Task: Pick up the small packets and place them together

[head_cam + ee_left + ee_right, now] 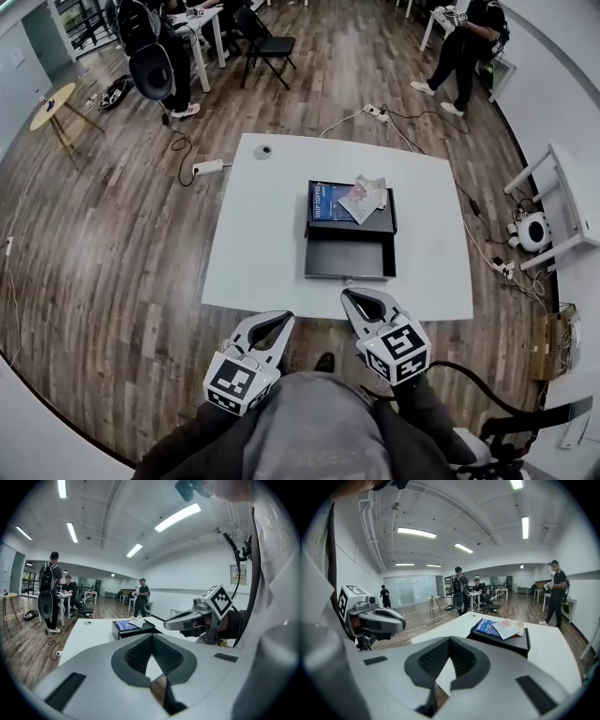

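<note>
Small packets [364, 197] lying bunched together atop the black box [352, 255] on the white table [253, 244], well apart from left gripper [283, 318] and right gripper [349, 296], both closed on nothing.

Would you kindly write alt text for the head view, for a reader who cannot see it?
The left gripper and right gripper hang shut and empty at a white table's near edge; a black box on it carries small packets.
</note>
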Tool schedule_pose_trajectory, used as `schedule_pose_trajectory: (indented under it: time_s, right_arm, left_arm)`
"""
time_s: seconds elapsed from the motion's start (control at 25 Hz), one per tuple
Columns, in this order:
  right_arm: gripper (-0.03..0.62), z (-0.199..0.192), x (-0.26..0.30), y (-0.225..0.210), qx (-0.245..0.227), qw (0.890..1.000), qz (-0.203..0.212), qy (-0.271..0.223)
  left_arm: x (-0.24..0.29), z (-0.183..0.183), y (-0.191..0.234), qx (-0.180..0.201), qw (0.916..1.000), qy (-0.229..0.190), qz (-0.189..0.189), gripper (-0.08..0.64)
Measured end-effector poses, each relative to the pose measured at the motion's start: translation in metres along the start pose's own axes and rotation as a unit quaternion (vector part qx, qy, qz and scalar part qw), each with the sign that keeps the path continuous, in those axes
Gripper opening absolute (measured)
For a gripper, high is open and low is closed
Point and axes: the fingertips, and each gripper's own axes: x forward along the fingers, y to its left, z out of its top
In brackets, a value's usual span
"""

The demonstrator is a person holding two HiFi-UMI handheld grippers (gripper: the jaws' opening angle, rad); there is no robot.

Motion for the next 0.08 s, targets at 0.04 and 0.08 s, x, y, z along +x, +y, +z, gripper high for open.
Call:
schedule_pose_trajectory:
  time_s: [0.04, 0.08]
  right_arm:
    - [0.005, 0.0015, 0.0019, 0.0011, -0.001, 1.0, 0.0, -0.001]
    - [0.005, 0.0031, 0.0038, 0.0023, -0.001, 1.0, -0.001, -0.001]
  left_arm:
    - [-0.0011, 0.0006, 0.0027, 0.001, 1.0, -0.001, 0.0, 0.003]
    - [-0.0022, 0.0012, 0.0055, 0.002, 1.0, -0.002, 0.0, 0.003]
